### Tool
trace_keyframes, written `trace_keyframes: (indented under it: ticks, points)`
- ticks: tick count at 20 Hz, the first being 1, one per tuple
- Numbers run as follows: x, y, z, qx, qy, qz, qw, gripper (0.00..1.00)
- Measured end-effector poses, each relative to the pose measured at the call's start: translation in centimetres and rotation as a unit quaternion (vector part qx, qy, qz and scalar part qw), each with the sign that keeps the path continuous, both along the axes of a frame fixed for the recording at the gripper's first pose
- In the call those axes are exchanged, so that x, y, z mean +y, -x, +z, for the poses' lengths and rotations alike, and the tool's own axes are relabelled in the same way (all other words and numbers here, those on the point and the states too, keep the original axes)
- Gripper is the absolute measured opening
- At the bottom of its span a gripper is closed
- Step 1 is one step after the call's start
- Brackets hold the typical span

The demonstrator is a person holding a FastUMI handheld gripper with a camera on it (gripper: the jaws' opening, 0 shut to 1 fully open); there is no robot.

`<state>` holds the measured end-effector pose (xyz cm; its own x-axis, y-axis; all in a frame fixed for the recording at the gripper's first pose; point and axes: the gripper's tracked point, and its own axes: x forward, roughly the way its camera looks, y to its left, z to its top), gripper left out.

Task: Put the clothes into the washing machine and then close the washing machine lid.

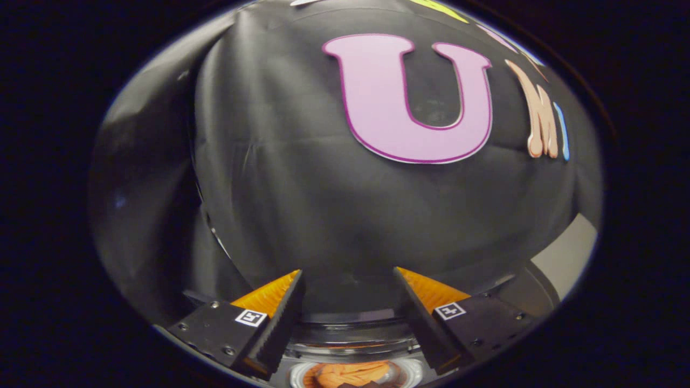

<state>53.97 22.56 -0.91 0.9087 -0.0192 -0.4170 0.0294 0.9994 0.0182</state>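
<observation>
Currently: gripper (347, 302) fingers spread, grasping nothing | orange cloth (350, 373) lies in round pale washing machine drum (412, 372), near, below fingers | lid state unseen | risk: blind reach snags rim.

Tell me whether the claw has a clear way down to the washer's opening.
Probably yes: the claw is open and holds nothing, and the washer opening, with orange cloth inside, lies just below between its fingers with nothing over it.

Washing machine (350, 345) mostly cut off.
</observation>
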Motion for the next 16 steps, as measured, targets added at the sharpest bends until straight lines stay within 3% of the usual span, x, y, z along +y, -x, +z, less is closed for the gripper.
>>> trace_keyframes:
  ticks: [16]
  points:
    - [0.05, -0.09, 0.29, -0.007, -0.008, 0.001, 1.0, 0.96]
